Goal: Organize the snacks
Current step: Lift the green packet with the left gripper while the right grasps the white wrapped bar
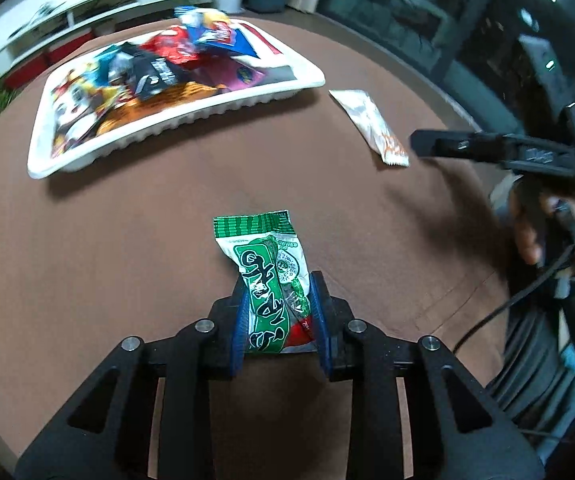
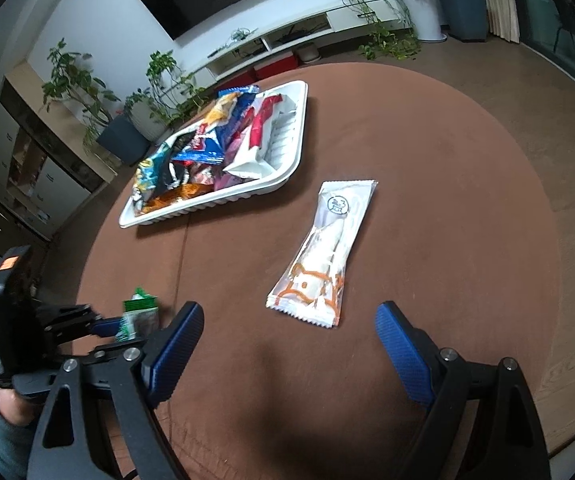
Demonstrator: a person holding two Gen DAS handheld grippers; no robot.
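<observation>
A green and white snack packet (image 1: 271, 280) sits between the blue pads of my left gripper (image 1: 281, 294), which is shut on its lower half just above the brown tablecloth. From the right wrist view the same packet (image 2: 137, 314) shows at the lower left, in the left gripper (image 2: 107, 326). My right gripper (image 2: 289, 318) stands open over the cloth with nothing between its fingers. A long white and orange packet (image 2: 323, 250) lies just beyond it, also seen as the white packet (image 1: 371, 124) at the right. A white tray (image 1: 175, 120) holds several snack packets.
The round table wears a brown cloth (image 2: 427, 200). The white tray (image 2: 287, 176) lies at the far left of the table with bare ribbed floor at its right end. A person's hand (image 1: 555, 232) holds the right gripper. Potted plants and a TV stand are beyond the table.
</observation>
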